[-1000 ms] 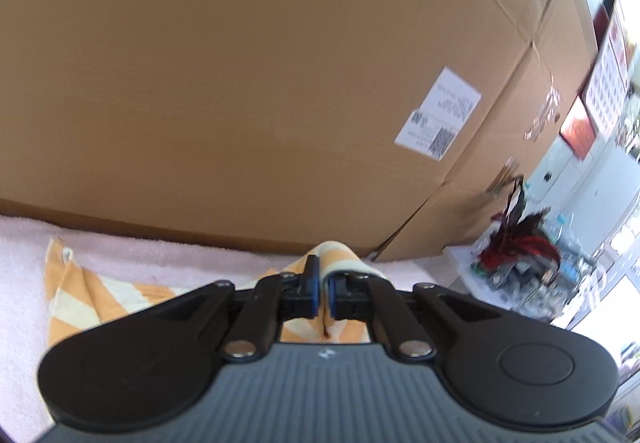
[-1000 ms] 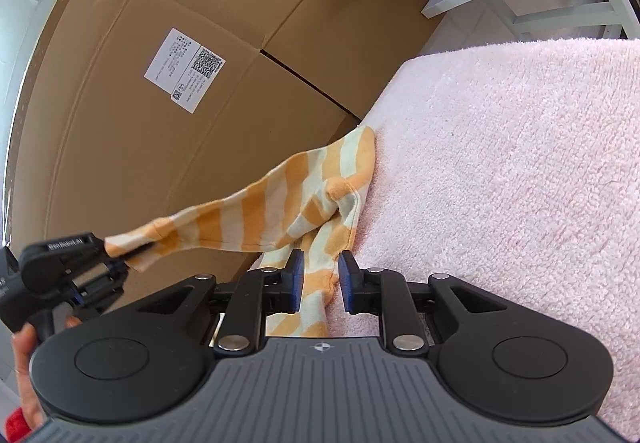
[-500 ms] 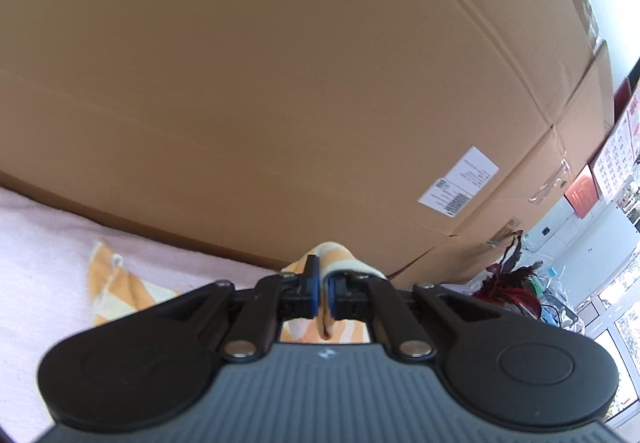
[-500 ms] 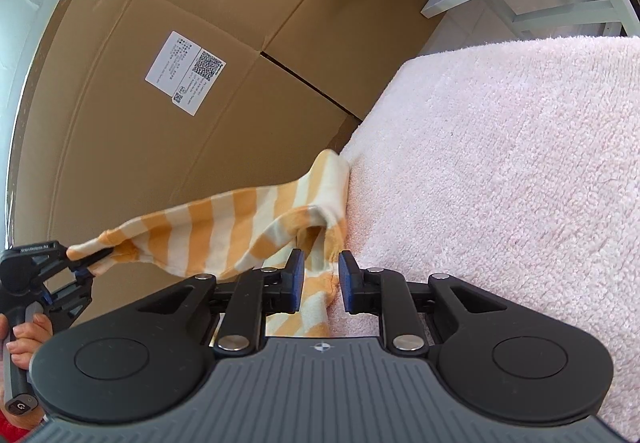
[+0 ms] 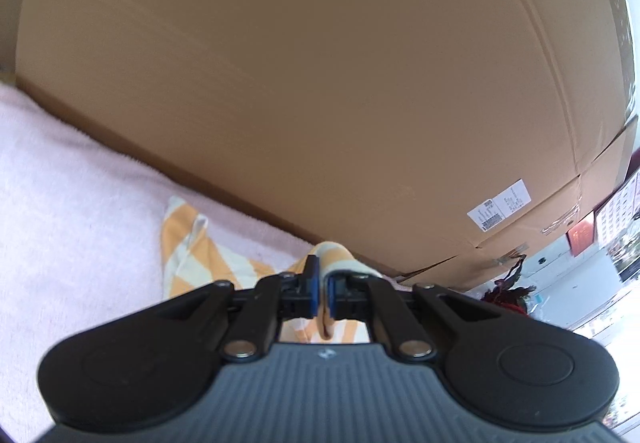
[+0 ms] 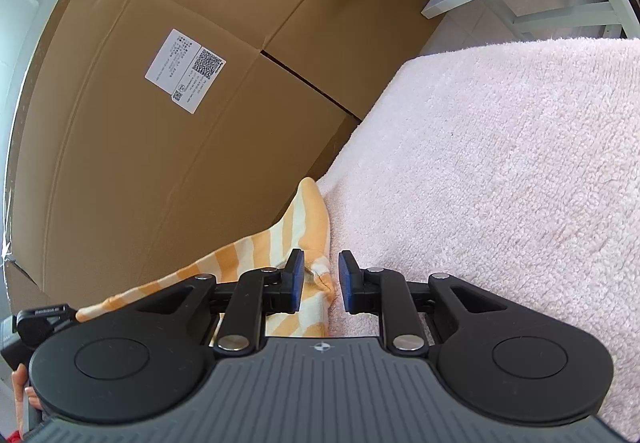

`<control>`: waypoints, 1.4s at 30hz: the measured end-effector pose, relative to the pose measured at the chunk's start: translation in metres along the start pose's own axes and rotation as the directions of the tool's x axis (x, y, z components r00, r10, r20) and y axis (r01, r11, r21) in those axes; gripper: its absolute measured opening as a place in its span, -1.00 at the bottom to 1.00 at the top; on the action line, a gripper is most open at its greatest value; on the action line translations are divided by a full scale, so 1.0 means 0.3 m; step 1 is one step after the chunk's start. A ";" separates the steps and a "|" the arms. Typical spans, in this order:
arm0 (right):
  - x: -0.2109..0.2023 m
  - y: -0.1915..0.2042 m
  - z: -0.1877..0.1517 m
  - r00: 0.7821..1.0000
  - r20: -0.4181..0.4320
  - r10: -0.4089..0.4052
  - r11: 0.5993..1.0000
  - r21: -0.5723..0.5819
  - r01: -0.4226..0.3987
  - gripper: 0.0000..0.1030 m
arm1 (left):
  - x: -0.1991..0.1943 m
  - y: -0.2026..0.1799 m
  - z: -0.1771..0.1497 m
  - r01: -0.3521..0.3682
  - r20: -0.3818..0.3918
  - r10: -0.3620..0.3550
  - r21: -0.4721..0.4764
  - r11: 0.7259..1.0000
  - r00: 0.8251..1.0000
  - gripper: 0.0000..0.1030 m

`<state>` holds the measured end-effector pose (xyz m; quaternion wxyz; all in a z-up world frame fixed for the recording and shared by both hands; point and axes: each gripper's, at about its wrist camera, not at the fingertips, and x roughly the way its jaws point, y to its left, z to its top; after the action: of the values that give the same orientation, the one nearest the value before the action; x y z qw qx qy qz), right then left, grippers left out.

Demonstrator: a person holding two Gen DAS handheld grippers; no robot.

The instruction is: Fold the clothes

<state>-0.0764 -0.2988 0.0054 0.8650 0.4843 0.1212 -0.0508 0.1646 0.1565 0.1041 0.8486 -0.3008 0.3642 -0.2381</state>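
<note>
two tongs: my left tongs [image 5: 320,293] clamp the striped orange garment [image 5: 188,255], lower centre on the pink towel [image 6: 500,163]; my right tongs [image 6: 319,279] stand apart around its fold.

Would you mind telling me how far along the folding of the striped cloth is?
Nothing looks folded yet: the striped cloth lies rumpled at the edge of the pink towel. In hand: the left gripper is shut on one end, pulling it out, while the right gripper has a gap beside the cloth. Flattening and folding remain.
</note>
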 end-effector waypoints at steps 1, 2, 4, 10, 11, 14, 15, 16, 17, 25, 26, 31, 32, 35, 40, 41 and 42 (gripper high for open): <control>0.000 0.000 0.000 1.000 0.000 -0.001 1.000 -0.001 0.001 -0.63 | -0.012 0.010 -0.003 0.007 0.001 -0.007 -0.004 1.000 1.000 -1.00; 0.000 0.000 0.000 1.000 0.000 -0.001 1.000 -0.001 0.001 -0.63 | -0.026 0.024 -0.006 0.013 0.002 -0.013 -0.011 1.000 1.000 -1.00; 0.000 0.000 0.001 1.000 0.000 0.000 1.000 -0.001 0.000 -0.63 | -0.053 0.058 -0.015 0.019 0.006 -0.019 -0.034 0.999 1.000 -1.00; -0.002 -0.002 0.001 1.000 0.002 0.004 1.000 0.004 -0.004 -0.63 | -0.046 0.187 -0.071 -0.048 -0.048 0.044 -0.091 0.995 0.998 -1.00; -0.002 -0.002 0.002 1.000 0.002 0.004 1.000 0.004 -0.004 -0.63 | -0.037 0.215 -0.079 -0.056 -0.058 0.049 -0.112 0.992 0.997 -1.00; -0.004 -0.002 0.003 1.000 0.003 0.004 1.000 0.004 -0.004 -0.63 | -0.009 0.297 -0.091 -0.118 -0.079 0.107 -0.148 0.982 0.991 -0.89; -0.005 -0.002 0.003 1.000 0.004 0.004 1.000 0.004 -0.004 -0.63 | 0.000 0.333 -0.093 -0.149 -0.092 0.135 -0.168 0.974 0.987 -0.79; -0.006 -0.002 0.003 1.000 0.004 0.004 1.000 0.004 -0.004 -0.63 | 0.004 0.367 -0.095 -0.170 -0.099 0.154 -0.188 0.967 0.983 -0.63; -0.008 -0.002 0.003 1.000 0.005 0.004 1.000 0.004 -0.004 -0.63 | 0.004 0.401 -0.097 -0.182 -0.102 0.164 -0.208 0.961 0.981 -0.58; -0.011 -0.002 0.008 1.000 0.006 0.009 1.000 0.005 -0.009 -0.61 | -0.084 0.505 -0.119 -0.223 -0.040 0.219 -0.116 0.968 0.975 -0.13; -0.012 -0.003 0.009 1.000 0.006 0.010 1.000 0.005 -0.010 -0.61 | -0.090 0.502 -0.119 -0.226 -0.032 0.224 -0.097 0.969 0.974 -0.09; -0.014 -0.004 0.012 1.000 0.007 0.012 1.000 0.007 -0.012 -0.61 | -0.076 0.445 -0.155 -0.159 -0.084 0.160 0.017 0.987 0.984 -0.09; -0.015 -0.004 0.012 1.000 0.008 0.012 1.000 0.007 -0.012 -0.61 | -0.074 0.426 -0.170 -0.129 -0.092 0.132 0.035 0.991 0.987 -0.09; -0.016 -0.002 0.012 1.000 0.009 0.011 1.000 0.007 -0.011 -0.61 | -0.070 0.349 -0.207 -0.074 -0.086 0.084 0.105 0.992 0.993 -0.09; -0.018 -0.001 0.012 1.000 0.011 0.012 1.000 0.009 -0.012 -0.61 | -0.037 0.281 -0.223 -0.029 -0.109 0.042 0.114 0.993 0.993 -0.09; -0.018 -0.001 0.012 1.000 0.012 0.013 1.000 0.010 -0.013 -0.61 | -0.041 0.264 -0.227 -0.039 -0.092 0.053 0.141 0.989 0.994 -0.09; -0.019 0.000 0.013 1.000 0.012 0.013 1.000 0.011 -0.013 -0.61 | -0.045 0.248 -0.232 -0.050 -0.075 0.063 0.168 0.985 0.995 -0.05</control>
<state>-0.0814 -0.3023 0.0087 0.8634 0.4894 0.1125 -0.0489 0.1171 0.1938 0.0212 0.8618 -0.2088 0.3853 -0.2554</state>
